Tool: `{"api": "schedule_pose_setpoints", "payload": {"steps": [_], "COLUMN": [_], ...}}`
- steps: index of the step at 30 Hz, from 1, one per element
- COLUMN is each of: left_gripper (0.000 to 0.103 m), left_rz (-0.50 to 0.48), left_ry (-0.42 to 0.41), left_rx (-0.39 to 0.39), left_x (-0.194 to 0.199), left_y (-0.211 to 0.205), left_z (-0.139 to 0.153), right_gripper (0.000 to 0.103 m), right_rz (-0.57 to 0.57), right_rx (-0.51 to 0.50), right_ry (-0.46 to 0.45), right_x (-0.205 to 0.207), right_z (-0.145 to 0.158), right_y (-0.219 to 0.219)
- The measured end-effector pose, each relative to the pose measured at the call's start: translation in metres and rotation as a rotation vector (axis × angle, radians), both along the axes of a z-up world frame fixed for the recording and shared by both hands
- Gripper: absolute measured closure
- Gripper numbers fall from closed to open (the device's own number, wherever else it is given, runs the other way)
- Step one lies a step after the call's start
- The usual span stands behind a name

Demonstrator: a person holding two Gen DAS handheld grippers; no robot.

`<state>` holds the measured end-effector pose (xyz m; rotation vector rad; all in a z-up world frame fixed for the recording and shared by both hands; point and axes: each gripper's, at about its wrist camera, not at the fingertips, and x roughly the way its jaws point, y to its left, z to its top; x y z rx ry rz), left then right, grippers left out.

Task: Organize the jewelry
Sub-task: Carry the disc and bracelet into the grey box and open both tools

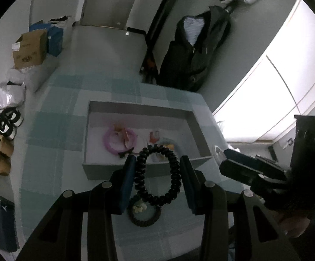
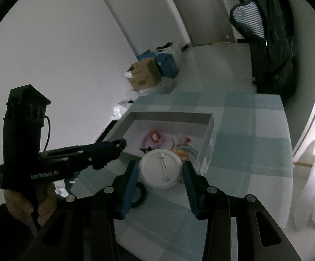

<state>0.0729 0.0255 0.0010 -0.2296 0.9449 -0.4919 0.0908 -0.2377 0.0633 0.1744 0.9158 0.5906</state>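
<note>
Checked blue surface [image 1: 55, 130] carried an open tray [image 1: 200, 134] holding trinkets. Left hand-held gripper [image 1: 157, 169] pinched a black coil band [image 1: 174, 174], raised just short of the tray's near wall. Right hand-held gripper [image 2: 160, 174] gripped a white disc [image 2: 153, 165] beside it. Best lifted clear of that wall, then released over bare tray floor at far right.

Left claw [image 1: 157, 174] and right claw [image 2: 160, 173] clamped
</note>
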Motion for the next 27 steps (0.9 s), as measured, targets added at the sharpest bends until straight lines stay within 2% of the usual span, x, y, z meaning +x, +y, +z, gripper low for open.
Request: {"api": "schedule_pose_setpoints", "payload": {"steps": [4, 11, 22, 27], "left_gripper": [0.068, 0.068, 0.068, 0.068], "left_rz": [0.014, 0.048, 0.117, 0.099], "left_ry": [-0.011, -0.032, 0.024, 0.063], "left_rx": [-0.025, -0.023, -0.053, -0.046], "left_x": [0.003, 0.009, 0.035, 0.045], "left_y": [0.002, 0.006, 0.012, 0.007], "left_z": [0.004, 0.008, -0.002, -0.009], "right_gripper": [0.062, 0.062, 0.062, 0.062], "right_rz": [-0.002, -0.002, -0.050, -0.081], "right_rx": [0.022, 0.041, 0.057, 0.063], "right_ry": [0.002, -0.004, 0.036, 0.060], "right_x": [0.005, 0.015, 0.038, 0.051], "right_z": [0.002, 0.007, 0.000, -0.006], "right_y": [0.002, 0.011, 0.016, 0.015]}}
